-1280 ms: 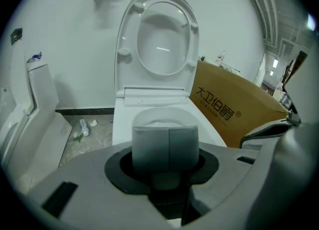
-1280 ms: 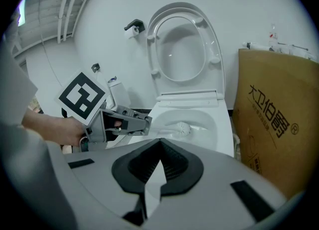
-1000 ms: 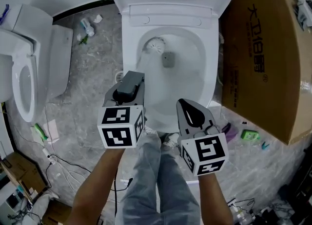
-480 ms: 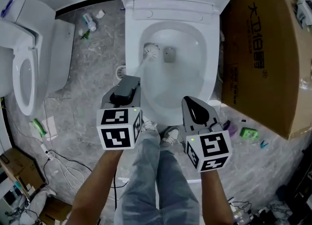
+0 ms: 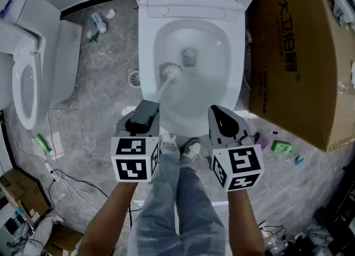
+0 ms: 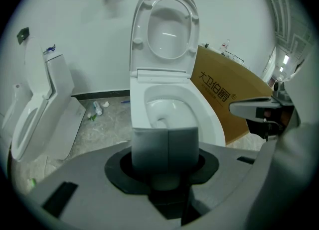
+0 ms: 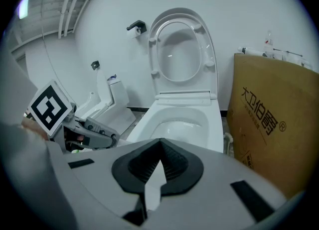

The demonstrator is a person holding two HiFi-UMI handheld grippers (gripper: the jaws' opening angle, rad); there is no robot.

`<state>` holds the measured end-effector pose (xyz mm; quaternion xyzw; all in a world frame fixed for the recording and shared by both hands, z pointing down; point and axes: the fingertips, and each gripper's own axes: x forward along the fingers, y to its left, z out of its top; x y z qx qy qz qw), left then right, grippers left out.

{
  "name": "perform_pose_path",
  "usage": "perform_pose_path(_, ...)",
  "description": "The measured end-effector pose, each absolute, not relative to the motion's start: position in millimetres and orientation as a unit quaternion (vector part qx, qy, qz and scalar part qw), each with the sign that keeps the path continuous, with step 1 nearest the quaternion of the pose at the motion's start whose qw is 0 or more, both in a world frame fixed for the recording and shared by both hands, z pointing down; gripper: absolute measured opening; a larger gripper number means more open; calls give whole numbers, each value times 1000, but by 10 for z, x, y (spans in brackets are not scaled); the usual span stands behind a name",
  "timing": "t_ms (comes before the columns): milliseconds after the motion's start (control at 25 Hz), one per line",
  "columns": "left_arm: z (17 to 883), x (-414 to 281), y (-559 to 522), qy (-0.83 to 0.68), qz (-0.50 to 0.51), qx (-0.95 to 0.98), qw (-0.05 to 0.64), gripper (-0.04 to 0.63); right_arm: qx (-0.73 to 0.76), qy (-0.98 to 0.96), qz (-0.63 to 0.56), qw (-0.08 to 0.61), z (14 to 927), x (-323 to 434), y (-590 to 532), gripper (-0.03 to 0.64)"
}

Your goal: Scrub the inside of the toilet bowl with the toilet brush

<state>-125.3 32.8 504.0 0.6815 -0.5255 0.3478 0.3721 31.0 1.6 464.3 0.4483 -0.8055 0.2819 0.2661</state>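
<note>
The white toilet bowl stands open with its seat and lid raised. Inside it, the toilet brush's white bristle head rests against the left wall, in front and to the left of the drain hole. The pale handle runs back from the head to my left gripper, which is shut on the handle's grey end. In the left gripper view the bowl lies straight ahead. My right gripper hovers over the bowl's front right rim, shut with nothing in it.
A large cardboard box leans close at the toilet's right. A second toilet stands at the left. Litter and a bottle lie on the floor behind, cables at the lower left. The person's shoes stand at the bowl's front.
The brush head has slid from the back left of the bowl, beside the drain hole, toward the front left. The right gripper has kept its place.
</note>
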Motion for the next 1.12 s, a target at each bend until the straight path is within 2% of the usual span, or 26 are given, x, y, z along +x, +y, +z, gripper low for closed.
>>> perform_pose_path(1120,5006,-804,953,-461,354,695,422,152,452,-803,281,266,4606,424,78,-2)
